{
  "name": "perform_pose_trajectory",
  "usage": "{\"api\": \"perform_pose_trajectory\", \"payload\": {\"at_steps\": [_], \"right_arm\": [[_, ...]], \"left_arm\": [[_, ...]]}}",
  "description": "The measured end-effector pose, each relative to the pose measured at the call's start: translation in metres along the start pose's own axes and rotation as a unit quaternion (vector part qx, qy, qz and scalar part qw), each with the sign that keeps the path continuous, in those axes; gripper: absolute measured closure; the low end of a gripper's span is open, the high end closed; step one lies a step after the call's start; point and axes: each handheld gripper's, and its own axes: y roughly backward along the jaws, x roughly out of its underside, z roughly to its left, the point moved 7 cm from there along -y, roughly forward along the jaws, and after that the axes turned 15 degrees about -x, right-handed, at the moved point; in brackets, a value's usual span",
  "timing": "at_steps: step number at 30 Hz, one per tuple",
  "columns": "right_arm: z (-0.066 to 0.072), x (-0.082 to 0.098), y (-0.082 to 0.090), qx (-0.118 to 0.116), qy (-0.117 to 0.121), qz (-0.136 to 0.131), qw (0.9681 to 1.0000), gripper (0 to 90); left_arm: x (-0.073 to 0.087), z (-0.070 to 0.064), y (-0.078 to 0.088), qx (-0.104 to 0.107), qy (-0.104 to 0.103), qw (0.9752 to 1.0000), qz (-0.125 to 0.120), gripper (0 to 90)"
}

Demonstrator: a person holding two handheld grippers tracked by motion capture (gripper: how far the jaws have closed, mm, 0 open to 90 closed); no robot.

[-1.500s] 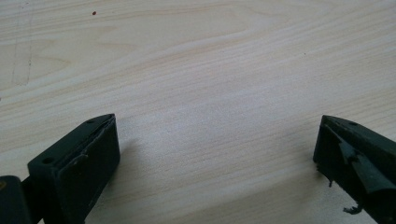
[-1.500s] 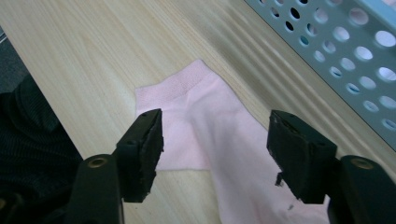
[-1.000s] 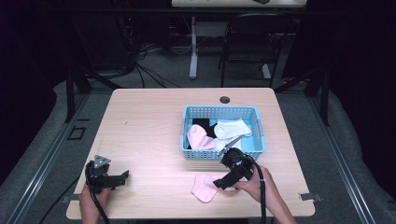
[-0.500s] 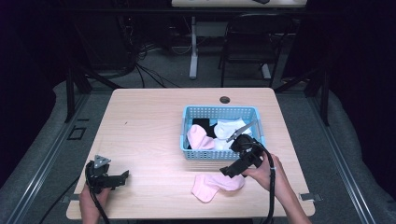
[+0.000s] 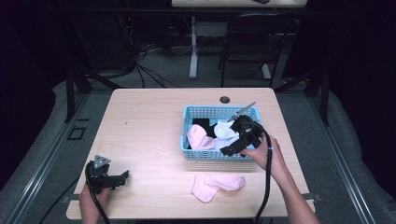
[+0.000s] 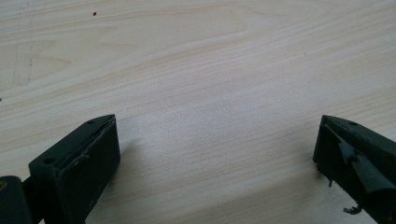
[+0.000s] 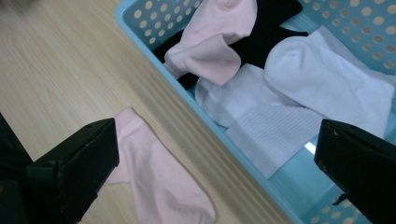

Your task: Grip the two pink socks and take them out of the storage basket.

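Your right tongs point(image 5: 232, 148) have risen from the pink sock point(image 5: 217, 185) on the tabletop point(image 5: 149, 121) to the basket point(image 5: 205, 112), jaws apart for another sock. Your left tongs point(image 5: 122, 177), jaws also apart, rest idle.

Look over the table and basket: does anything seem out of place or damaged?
One pink sock lies on the table outside the blue basket that holds the other socks. The left hand-held gripper has a torn, fraying pad.

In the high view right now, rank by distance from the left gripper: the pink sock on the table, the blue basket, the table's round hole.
From the left gripper:
1. Pink sock, on the table to its right.
2. Blue basket, beyond the sock, right half.
3. Round hole, at the far edge.
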Motion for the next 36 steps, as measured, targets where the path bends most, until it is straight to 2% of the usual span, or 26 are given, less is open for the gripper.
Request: {"api": "perform_pose_trajectory", "payload": {"at_steps": [7, 12, 14, 16, 18, 28, 32, 35, 36], "right_arm": [[-0.018, -0.017, -0.002, -0.001, -0.009, -0.006, 0.9999, 0.0], [-0.028, -0.029, -0.011, -0.001, -0.012, 0.005, 0.9999, 0.2], [-0.030, -0.032, -0.017, -0.006, -0.014, 0.017, 0.9997, 0.2], [-0.032, -0.036, -0.025, -0.011, -0.019, 0.014, 0.9997, 0.1], [-0.033, -0.039, -0.032, -0.015, -0.017, 0.022, 0.9995, 0.0], [-0.032, -0.056, -0.071, -0.029, -0.020, 0.048, 0.9982, 1.1], [-0.034, -0.059, -0.086, -0.031, -0.020, 0.061, 0.9974, 7.2], [-0.037, -0.058, -0.097, -0.033, -0.025, 0.076, 0.9963, 15.3], [-0.038, -0.059, -0.103, -0.034, -0.036, 0.073, 0.9961, 16.8]], "left_arm": [[0.000, 0.000, 0.000, 0.000, 0.000, 1.0000, 0.000, 0.6], [0.000, 0.000, 0.000, 0.000, 0.000, 1.0000, 0.000, 0.7], [0.000, 0.000, 0.000, 0.000, 0.000, 1.0000, 0.000, 0.6], [0.000, 0.000, 0.000, -0.002, -0.002, 1.0000, -0.001, 0.6], [0.000, 0.000, 0.000, -0.001, -0.002, 1.0000, -0.001, 0.6], [0.000, 0.000, 0.000, -0.002, 0.000, 1.0000, -0.002, 0.6], [0.000, 0.000, 0.000, -0.002, 0.000, 1.0000, -0.002, 0.7], [0.000, 0.000, 0.000, -0.002, 0.000, 1.0000, -0.002, 0.7], [0.000, 0.000, 0.000, -0.002, 0.000, 1.0000, -0.002, 0.6]]}}
